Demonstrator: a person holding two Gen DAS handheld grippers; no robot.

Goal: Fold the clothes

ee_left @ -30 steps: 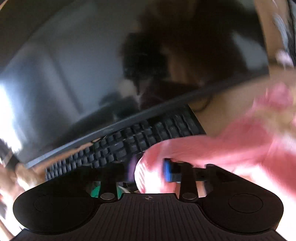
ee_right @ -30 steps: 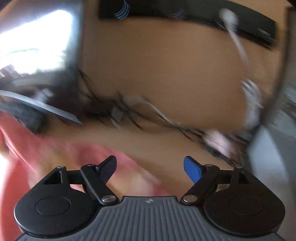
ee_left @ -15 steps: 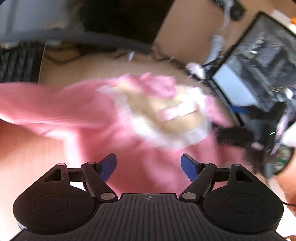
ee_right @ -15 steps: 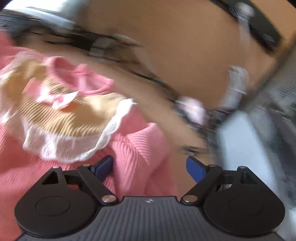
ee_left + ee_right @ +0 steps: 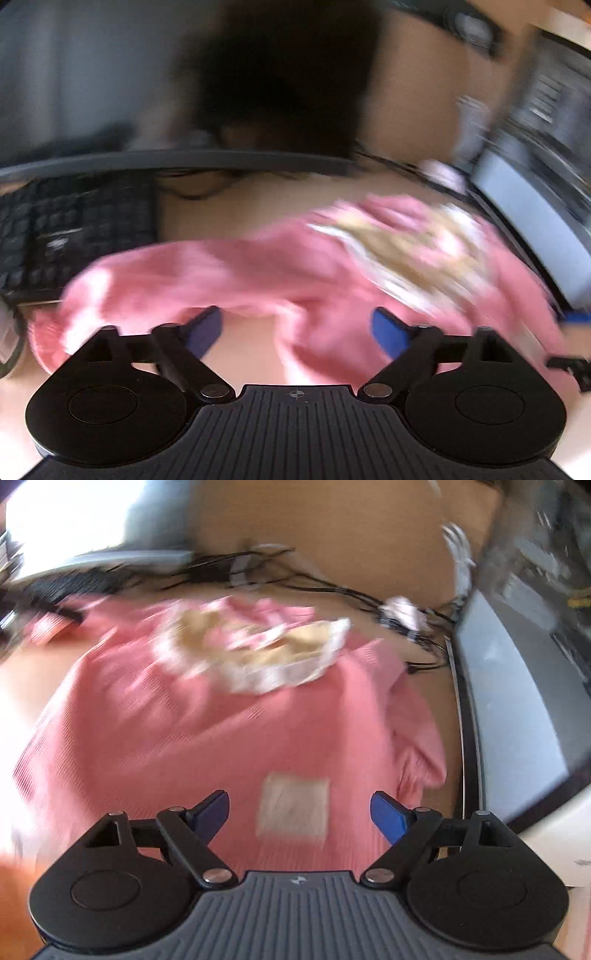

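Observation:
A pink ribbed top (image 5: 207,716) with a cream, lace-edged collar (image 5: 258,646) and a pale square patch (image 5: 293,805) lies spread on the wooden desk (image 5: 236,214). In the left wrist view the same pink top (image 5: 266,273) shows one sleeve (image 5: 122,284) stretched to the left. My left gripper (image 5: 295,332) hovers open over the gap below that sleeve, holding nothing. My right gripper (image 5: 299,812) is open above the lower part of the top, near the patch. Both views are blurred by motion.
A black keyboard (image 5: 74,232) lies left of the top, under a dark monitor's edge (image 5: 177,162). A laptop (image 5: 517,709) stands to the right. Tangled black cables (image 5: 332,587) run behind the collar. A brown board (image 5: 332,535) backs the desk.
My left gripper let go of the pink sleeve and opened, then swung back. My right gripper stayed open and moved over the top, which now lies spread out on the desk.

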